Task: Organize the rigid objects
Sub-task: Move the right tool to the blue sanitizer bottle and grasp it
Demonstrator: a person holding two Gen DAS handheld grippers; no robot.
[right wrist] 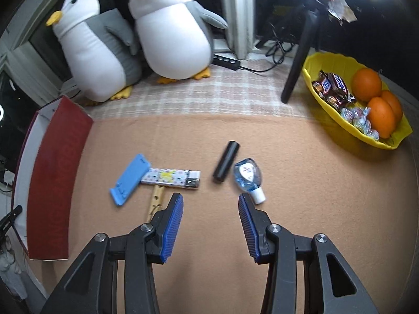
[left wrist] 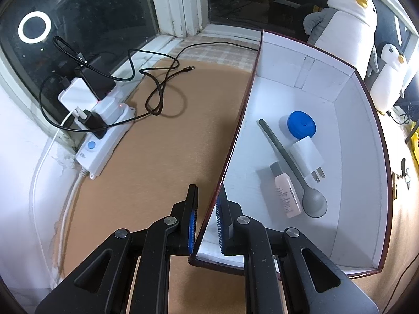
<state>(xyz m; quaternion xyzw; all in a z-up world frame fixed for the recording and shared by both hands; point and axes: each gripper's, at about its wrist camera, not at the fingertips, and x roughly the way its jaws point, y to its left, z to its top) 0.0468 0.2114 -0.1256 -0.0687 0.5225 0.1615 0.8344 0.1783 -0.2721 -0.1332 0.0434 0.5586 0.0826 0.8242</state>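
My left gripper (left wrist: 207, 209) is clamped on the near left wall of the white-lined box (left wrist: 348, 120), pads either side of the thin card. Inside the box, ahead and right of those fingers: grey spoon (left wrist: 293, 167), pink tube (left wrist: 284, 191), white plug adapter (left wrist: 307, 157), blue-lidded jar (left wrist: 299, 127). The tube's print is too small to read. My right gripper (right wrist: 210, 209) hangs unclenched over the tan cloth (right wrist: 301, 183), nothing between its pads. Just ahead of it: black cylinder (right wrist: 225, 161), clear sanitiser bottle (right wrist: 247, 176) touching the right fingertip's edge, patterned lighter (right wrist: 170, 179), blue stand (right wrist: 129, 183), a wooden stick (right wrist: 156, 204) partly hidden behind the left finger. The bottle label is illegible.
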